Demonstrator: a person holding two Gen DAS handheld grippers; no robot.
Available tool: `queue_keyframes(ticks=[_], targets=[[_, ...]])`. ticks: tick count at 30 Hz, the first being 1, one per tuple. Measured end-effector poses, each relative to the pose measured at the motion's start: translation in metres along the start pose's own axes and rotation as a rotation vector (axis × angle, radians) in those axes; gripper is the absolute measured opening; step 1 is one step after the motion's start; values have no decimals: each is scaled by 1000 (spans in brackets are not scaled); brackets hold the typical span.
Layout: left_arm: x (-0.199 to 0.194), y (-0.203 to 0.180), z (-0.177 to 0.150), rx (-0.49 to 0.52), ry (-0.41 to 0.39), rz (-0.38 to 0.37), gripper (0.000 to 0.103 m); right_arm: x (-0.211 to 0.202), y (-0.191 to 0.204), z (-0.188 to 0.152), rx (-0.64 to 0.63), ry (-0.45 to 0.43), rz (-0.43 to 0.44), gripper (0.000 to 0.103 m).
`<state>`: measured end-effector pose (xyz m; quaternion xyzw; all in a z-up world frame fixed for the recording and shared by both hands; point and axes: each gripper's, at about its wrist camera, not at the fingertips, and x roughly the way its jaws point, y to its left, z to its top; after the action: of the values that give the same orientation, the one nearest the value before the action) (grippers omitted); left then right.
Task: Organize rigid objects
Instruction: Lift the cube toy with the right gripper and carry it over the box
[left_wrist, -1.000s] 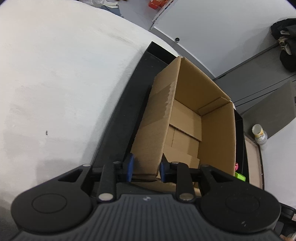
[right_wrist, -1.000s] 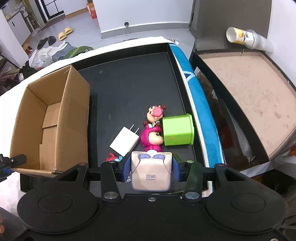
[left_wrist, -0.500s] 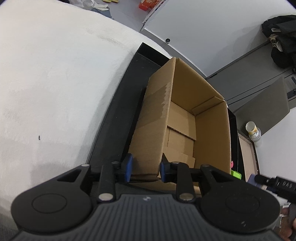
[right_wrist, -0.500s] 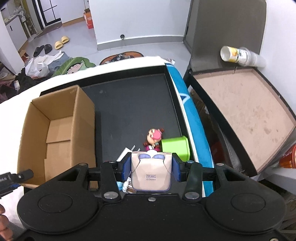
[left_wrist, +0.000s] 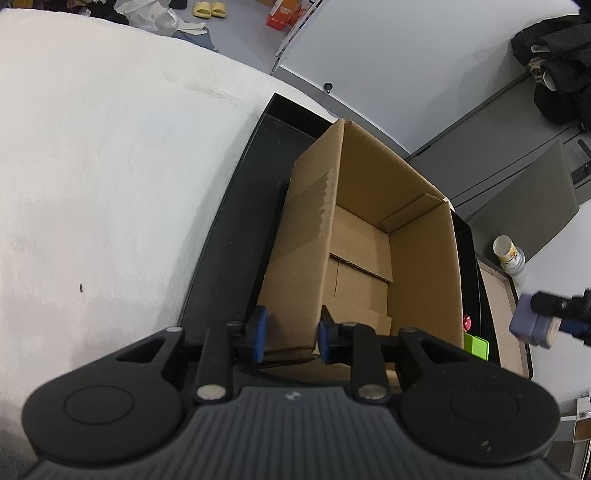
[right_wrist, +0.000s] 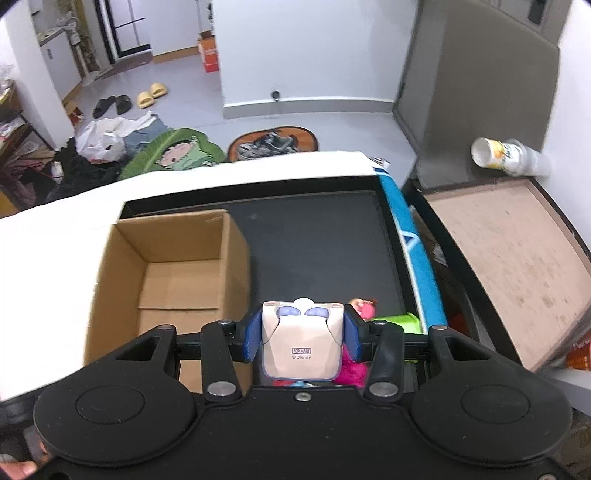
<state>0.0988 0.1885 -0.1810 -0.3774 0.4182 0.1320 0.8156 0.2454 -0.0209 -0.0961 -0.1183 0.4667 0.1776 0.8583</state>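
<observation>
An open, empty cardboard box (left_wrist: 369, 236) (right_wrist: 177, 273) stands on a black tray (right_wrist: 317, 240). My left gripper (left_wrist: 290, 332) is shut on the box's near wall at its corner. My right gripper (right_wrist: 301, 334) is shut on a small cream Pop Mart toy box (right_wrist: 301, 343) and holds it high above the tray, right of the cardboard box. In the left wrist view the toy box (left_wrist: 530, 325) shows at the right edge. A pink doll (right_wrist: 364, 308) and a green box (right_wrist: 400, 319) lie on the tray under my right gripper, partly hidden.
The tray lies on a white surface (left_wrist: 110, 184) with a blue edge strip (right_wrist: 413, 258) on its right. A brown board (right_wrist: 509, 258) with a plastic bottle (right_wrist: 509, 153) behind it stands further right. Clothes and slippers lie on the floor beyond.
My right gripper has risen with the toy box and shifted towards the cardboard box; the tray items fell back below it. My left gripper keeps its hold on the box wall.
</observation>
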Motion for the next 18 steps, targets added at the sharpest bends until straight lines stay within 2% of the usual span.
queue_keyframes(ticks=[12, 18], targets=[[0, 2, -1, 2, -7, -11, 26, 1, 46, 12, -74, -9, 99, 44], [1, 4, 1, -3, -4, -20, 26, 10, 68, 14, -112, -2, 121, 44]])
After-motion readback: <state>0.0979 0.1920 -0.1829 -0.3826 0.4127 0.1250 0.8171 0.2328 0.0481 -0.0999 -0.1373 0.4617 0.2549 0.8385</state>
